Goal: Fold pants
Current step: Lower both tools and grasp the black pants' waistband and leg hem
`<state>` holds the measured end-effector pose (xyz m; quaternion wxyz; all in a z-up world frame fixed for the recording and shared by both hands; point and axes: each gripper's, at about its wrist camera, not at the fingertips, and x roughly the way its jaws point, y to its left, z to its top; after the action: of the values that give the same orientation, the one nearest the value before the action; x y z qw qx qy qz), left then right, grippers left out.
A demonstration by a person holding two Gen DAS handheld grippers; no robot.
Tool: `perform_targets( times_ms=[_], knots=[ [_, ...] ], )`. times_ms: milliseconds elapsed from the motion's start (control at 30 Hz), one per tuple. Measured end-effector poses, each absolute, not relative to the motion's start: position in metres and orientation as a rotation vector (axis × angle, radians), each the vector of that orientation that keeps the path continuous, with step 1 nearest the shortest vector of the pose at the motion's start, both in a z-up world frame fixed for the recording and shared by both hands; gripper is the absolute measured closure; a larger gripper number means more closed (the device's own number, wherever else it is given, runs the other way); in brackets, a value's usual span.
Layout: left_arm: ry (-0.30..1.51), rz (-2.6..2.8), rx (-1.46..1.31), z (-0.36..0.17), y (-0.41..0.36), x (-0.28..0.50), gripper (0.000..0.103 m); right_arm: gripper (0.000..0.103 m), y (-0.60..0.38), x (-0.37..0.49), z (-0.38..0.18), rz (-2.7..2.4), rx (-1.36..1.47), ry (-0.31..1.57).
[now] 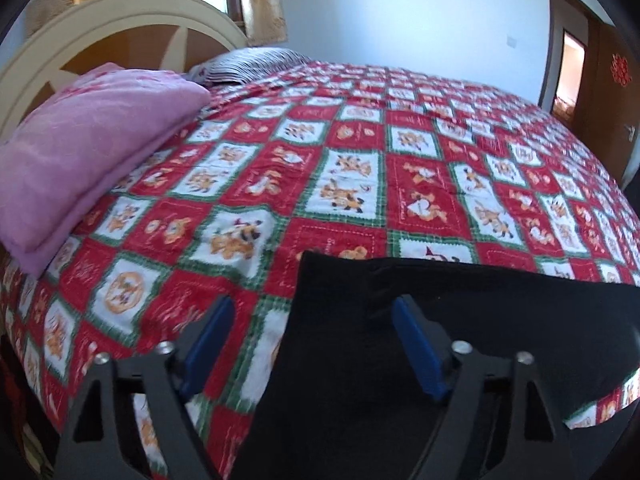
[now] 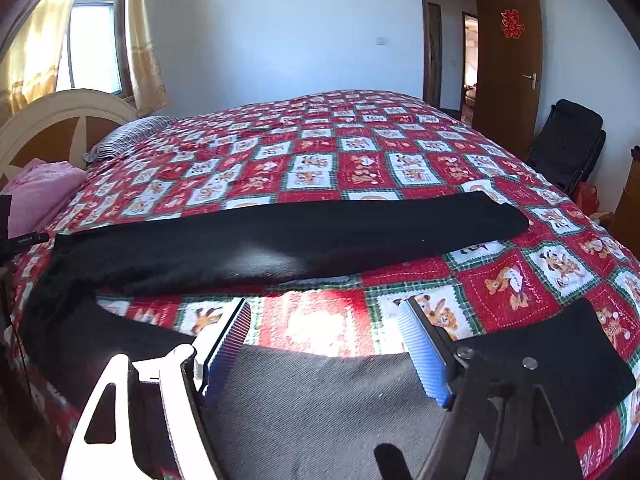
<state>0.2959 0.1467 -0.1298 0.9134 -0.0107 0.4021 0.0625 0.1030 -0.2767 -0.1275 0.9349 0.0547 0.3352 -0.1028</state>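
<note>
Both of my tongs stand wide open with nothing between their blue pads. On my left gripper, one pad hangs over the quilt and the other over the black pants, whose left edge runs up between the two fingers; I cannot tell whether the pad touches the cloth. My right gripper hovers over the near leg of the pants, the cloth passing under both fingers. From this side the garment lies spread open: the far leg stretches across the bed well beyond the fingertips, the near leg runs along the bed's edge, and the two join at my left, a strip of bedcover showing between them.

Everything rests on a red, white and green patchwork quilt printed with teddy bears, covering a wide bed. At its head sit a folded pink blanket, a striped pillow and a cream arched headboard. Behind that, a sunlit window with yellow curtains. On the far wall, a brown door stands open, carrying a red paper decoration, and a black folding chair leans near it.
</note>
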Motion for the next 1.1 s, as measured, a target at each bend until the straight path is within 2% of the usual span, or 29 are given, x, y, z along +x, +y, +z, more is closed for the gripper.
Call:
perform_targets(
  times_ms=[67,167,267,367,467,667,1100],
  knots=[
    [0.864,0.122,-0.008,-0.141,0.147,0.313,0.031,0.025,-0.285,0.110,-0.129,-0.228,0.114,0.697],
    [0.898,0.100,-0.018,-0.151,0.152,0.328,0.033,0.026,-0.300,0.117,-0.129,-0.261,0.123,0.699],
    [0.924,0.065,-0.041,-0.159,0.159,0.338,0.047,0.026,-0.315,0.125,-0.128,-0.291,0.117,0.702],
    [0.924,-0.015,-0.114,-0.164,0.168,0.344,0.058,0.034,-0.332,0.137,-0.127,-0.312,0.111,0.722],
    [0.920,-0.064,-0.182,-0.167,0.175,0.346,0.062,0.040,-0.356,0.149,-0.126,-0.327,0.143,0.735],
    [0.890,-0.142,-0.251,-0.169,0.181,0.349,0.080,0.041,-0.428,0.176,-0.118,-0.420,0.256,0.757],
    [0.889,-0.128,-0.219,-0.172,0.178,0.352,0.081,0.041,-0.544,0.252,-0.132,-0.476,0.321,0.848]
  ],
)
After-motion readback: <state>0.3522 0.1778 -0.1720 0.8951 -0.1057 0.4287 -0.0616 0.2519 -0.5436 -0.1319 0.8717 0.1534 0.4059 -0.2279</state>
